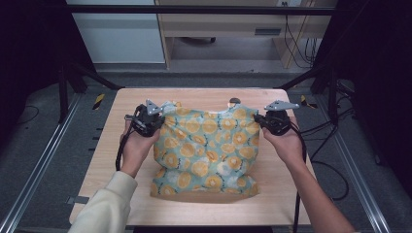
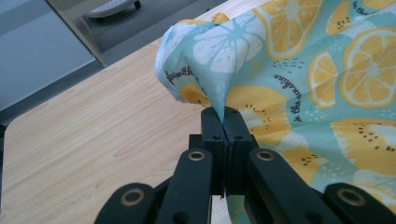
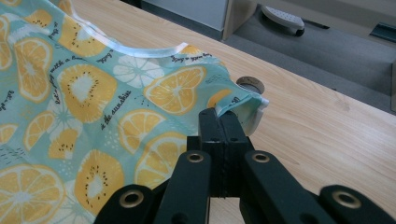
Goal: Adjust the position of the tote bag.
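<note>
wooden table (image 1: pixel 121 199) bears a teal lemon-print cloth (image 1: pixel 209 150), both tools (image 2: pixel 224 122) (image 3: pixel 220 122) clamped on its corners.

The left gripper (image 1: pixel 145 120) and the right gripper (image 1: pixel 276 120) are black, each with a grey three-cornered plate on top. Round brass-ringed screw holes sit on their black arms. A black cable hangs toward 6 o'clock from each. The left arm wears a cream sleeve (image 1: pixel 104 206); the right arm is bare.
</note>
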The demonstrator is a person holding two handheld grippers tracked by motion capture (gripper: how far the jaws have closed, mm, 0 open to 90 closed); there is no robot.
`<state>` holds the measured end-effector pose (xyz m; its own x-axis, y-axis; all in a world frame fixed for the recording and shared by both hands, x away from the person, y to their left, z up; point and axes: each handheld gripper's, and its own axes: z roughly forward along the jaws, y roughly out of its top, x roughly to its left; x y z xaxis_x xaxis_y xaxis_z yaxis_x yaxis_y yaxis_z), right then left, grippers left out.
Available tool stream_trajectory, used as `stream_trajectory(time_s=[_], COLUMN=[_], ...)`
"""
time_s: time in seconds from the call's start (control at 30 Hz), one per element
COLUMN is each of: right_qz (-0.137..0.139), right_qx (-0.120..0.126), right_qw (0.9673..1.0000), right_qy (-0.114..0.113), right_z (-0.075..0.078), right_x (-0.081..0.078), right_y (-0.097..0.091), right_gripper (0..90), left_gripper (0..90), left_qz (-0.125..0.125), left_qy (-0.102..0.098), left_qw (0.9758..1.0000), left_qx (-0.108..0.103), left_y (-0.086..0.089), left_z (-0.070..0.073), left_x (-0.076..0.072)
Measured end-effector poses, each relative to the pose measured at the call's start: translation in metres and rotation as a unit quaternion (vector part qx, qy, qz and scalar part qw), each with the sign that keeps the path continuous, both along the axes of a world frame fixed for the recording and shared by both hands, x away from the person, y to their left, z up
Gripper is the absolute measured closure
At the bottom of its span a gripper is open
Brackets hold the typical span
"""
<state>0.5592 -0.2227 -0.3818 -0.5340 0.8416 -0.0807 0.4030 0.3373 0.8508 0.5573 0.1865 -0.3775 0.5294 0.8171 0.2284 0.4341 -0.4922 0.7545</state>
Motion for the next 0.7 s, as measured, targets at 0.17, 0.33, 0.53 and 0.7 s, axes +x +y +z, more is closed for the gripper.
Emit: stream_trajectory(time_s=[0.17, 0.33, 0.53, 0.7], right_qz=[0.003, 0.013, 0.022, 0.035], right_qx=[0.011, 0.017, 0.025, 0.03], right_qw=[0.9999, 0.9996, 0.9991, 0.9984], right_qy=[-0.006, -0.019, -0.026, -0.032], right_z=[0.002, 0.004, -0.001, -0.005], right_x=[-0.01, -0.029, -0.049, -0.067], right_y=[-0.001, -0.004, -0.005, -0.005], right_gripper=[90.0, 90.0, 90.0, 90.0], left_gripper=[89.8, 89.7, 89.7, 89.7], left_qz=[-0.007, -0.021, -0.044, -0.055], left_qy=[-0.004, -0.025, -0.045, -0.05], left_qw=[1.0, 0.9994, 0.998, 0.9972], left_qx=[-0.004, 0.008, 0.007, -0.009], left_y=[0.002, 0.001, 0.001, 0.005], left_z=[0.001, 0.004, -0.001, -0.005], left_x=[-0.011, -0.03, -0.059, -0.079])
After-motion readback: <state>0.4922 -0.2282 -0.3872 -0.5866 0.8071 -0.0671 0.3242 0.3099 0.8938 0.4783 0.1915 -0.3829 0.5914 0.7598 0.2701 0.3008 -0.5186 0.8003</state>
